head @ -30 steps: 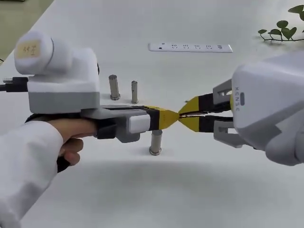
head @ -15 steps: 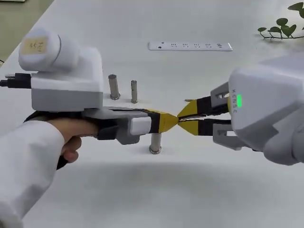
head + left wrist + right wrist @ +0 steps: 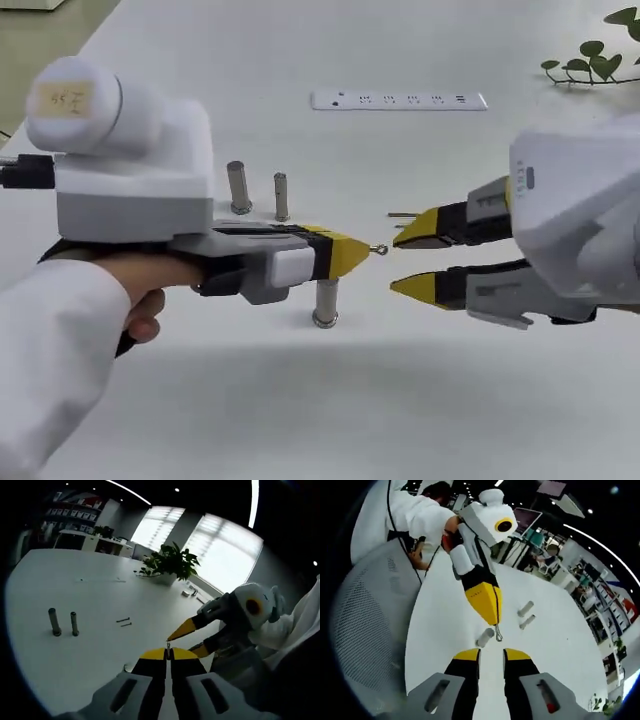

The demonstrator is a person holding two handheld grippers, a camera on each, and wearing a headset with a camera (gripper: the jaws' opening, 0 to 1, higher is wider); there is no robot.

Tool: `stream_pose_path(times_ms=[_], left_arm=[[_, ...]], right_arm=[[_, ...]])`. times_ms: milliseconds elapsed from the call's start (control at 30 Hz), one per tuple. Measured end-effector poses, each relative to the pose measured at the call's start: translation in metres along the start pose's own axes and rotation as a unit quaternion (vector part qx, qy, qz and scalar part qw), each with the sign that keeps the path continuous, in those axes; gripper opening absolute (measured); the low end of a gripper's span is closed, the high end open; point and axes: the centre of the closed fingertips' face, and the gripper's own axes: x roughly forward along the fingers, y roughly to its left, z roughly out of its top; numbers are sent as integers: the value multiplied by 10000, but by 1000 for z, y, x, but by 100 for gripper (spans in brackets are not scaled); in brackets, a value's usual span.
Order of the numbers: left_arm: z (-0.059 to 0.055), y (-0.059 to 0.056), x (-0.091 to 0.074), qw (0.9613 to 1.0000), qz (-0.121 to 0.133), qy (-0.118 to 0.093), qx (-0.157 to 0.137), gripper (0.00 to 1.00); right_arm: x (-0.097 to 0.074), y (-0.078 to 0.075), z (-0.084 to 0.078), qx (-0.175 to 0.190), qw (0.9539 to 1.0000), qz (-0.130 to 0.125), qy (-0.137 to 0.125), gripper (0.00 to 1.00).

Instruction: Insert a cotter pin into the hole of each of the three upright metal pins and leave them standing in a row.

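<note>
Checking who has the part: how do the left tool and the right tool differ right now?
The left tool has its jaws shut, while the right tool has them apart. The left tool pinches a cotter pin at its tip; the right tool holds nothing. Both have yellow tips and face each other above the white table, tips apart.

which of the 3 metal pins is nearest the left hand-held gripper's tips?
The front pin, alone, just below the left hand-held gripper in the head view. The left back pin and right back pin stand side by side farther off.
</note>
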Motion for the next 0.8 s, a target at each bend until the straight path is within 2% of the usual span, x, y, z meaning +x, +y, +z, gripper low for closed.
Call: stream_pose_path(times_ms=[100, 133, 200, 300, 400, 467, 600, 733, 800], left_arm=[[0, -1, -2, 9998, -8, -1, 203, 0], [2, 1, -3, 9989, 51, -11, 465, 0], [3, -4, -5, 9967, -11, -12, 814, 0], [4, -5, -6, 9921, -15, 36, 1254, 0], [4, -10, -6, 9877, -114, 39, 1560, 0], [4, -12, -7, 9822, -160, 16, 1872, 0], [1, -15, -7, 9792, -272, 33, 2009, 0], [2, -20, -9, 9654, -493, -9, 2560, 0], [1, -21, -10, 9650, -548, 8, 2563, 0]], right_arm=[[-2, 0, 0, 463, 9985, 160, -241, 11], [-3, -1, 0, 692, 9968, 235, -320, 12], [-5, 4, 1, 1007, 9927, 487, -453, 14], [-8, 4, 4, 1337, 9866, 687, -638, 14], [-10, 2, 4, 1421, 9843, 765, -709, 14], [-11, 4, 7, 1501, 9821, 850, -751, 14], [-13, 11, 13, 1631, 9768, 1097, -846, 14], [-15, 17, 17, 1695, 9717, 1309, -992, 14], [-16, 18, 19, 1691, 9710, 1344, -1024, 13]])
